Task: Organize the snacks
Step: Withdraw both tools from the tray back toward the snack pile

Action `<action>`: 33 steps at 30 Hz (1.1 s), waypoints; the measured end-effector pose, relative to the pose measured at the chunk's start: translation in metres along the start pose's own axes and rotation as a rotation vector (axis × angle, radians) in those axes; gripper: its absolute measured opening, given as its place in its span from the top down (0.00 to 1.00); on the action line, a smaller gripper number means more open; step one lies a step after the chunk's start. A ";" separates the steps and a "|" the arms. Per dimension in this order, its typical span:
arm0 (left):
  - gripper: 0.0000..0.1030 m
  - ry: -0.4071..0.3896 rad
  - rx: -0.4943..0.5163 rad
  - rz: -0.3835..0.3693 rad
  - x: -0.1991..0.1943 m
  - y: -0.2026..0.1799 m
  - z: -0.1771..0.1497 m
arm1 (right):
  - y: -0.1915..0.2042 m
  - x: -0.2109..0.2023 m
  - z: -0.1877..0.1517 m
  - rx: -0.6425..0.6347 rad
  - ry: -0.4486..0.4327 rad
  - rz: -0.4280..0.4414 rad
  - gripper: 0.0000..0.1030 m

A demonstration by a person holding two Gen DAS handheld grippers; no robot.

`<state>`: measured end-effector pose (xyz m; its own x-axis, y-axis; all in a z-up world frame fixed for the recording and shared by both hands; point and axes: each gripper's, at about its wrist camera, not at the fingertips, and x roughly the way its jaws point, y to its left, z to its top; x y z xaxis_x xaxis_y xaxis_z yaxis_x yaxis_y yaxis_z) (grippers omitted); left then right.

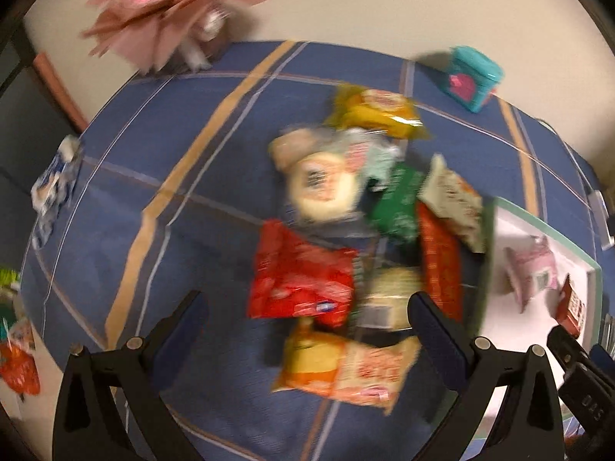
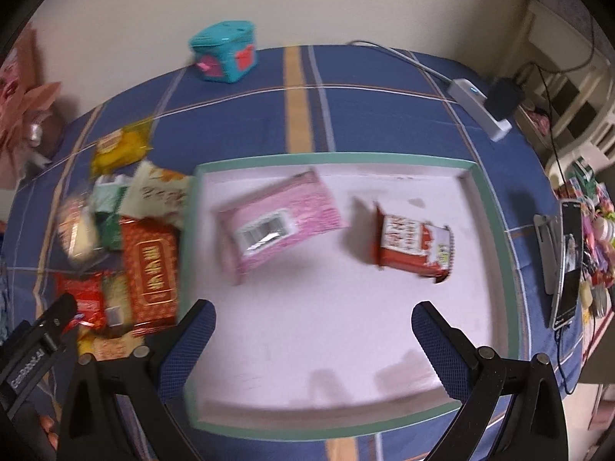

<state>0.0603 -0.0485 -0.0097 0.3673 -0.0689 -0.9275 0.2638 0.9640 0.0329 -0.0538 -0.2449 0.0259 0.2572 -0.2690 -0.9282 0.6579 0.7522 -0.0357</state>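
A heap of snack packets lies on the blue checked cloth: a red bag (image 1: pixel 303 276), a round cream packet (image 1: pixel 321 188), a green packet (image 1: pixel 398 203), a yellow bag (image 1: pixel 378 113) and an orange-yellow packet (image 1: pixel 346 368). My left gripper (image 1: pixel 307 307) hovers open above the heap's near side, holding nothing. The green-rimmed white tray (image 2: pixel 488 199) holds a pink packet (image 2: pixel 280 219) and a red-and-white packet (image 2: pixel 411 246). My right gripper (image 2: pixel 313 317) hangs open over the tray's near half. The red patterned packet (image 2: pixel 152 265) leans at the tray's left rim.
A teal tin (image 2: pixel 226 55) stands at the table's far edge, a pink paper bouquet (image 1: pixel 169 11) at the far left. A white power strip with cable (image 2: pixel 480 107) and a phone on a stand (image 2: pixel 565 261) sit to the tray's right. More snacks lie off the table's left edge (image 1: pixel 15 361).
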 end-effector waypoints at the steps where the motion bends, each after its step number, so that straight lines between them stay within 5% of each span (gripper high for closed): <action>1: 0.00 0.006 -0.019 0.003 0.001 0.008 0.000 | 0.006 -0.002 -0.001 -0.009 -0.003 0.007 0.00; 19: 0.00 0.028 -0.265 0.044 0.003 0.132 -0.008 | 0.128 -0.013 -0.032 -0.240 -0.007 0.078 0.00; 33: 0.00 0.129 -0.196 0.075 0.035 0.126 -0.015 | 0.170 0.016 -0.052 -0.297 0.078 0.123 0.00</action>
<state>0.0926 0.0749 -0.0436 0.2591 0.0260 -0.9655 0.0573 0.9975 0.0422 0.0254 -0.0898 -0.0146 0.2593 -0.1267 -0.9575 0.3872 0.9218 -0.0172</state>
